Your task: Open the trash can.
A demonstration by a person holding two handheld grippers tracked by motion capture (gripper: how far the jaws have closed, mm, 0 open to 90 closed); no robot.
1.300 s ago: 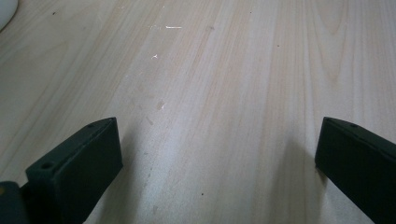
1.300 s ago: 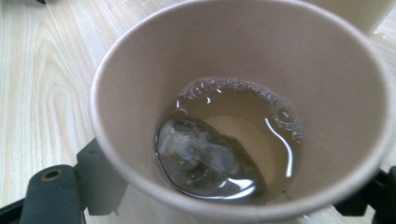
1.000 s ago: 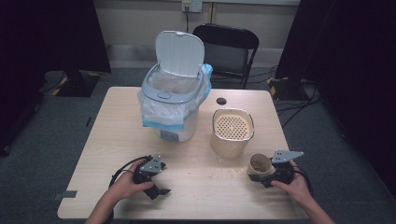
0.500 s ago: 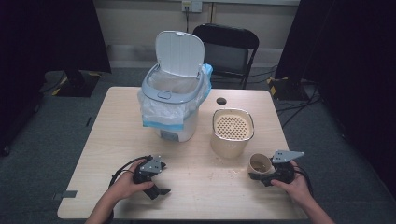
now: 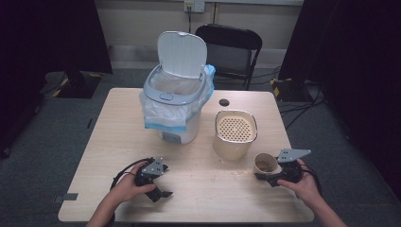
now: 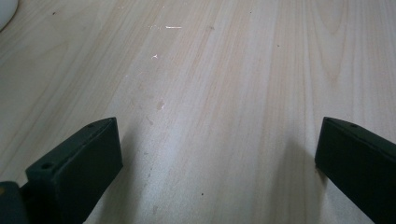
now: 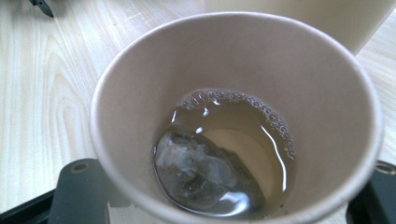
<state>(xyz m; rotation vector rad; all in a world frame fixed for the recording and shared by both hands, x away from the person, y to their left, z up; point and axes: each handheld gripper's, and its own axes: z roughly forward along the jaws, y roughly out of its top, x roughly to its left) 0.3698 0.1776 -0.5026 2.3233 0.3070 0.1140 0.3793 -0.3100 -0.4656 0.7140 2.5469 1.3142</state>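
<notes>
The right gripper (image 5: 267,176) has just closed its jaws on the paper cup (image 7: 233,121), its tea bag (image 7: 203,175) and liquid not yet emptied into the strainer pot (image 5: 235,134), while the left gripper (image 5: 160,182) rests open on the table (image 5: 118,137).

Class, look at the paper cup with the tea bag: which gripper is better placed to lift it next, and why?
Right. The right gripper already has its jaws on either side of the paper cup, having just closed on it. The left gripper stands open over bare table, well away.
</notes>
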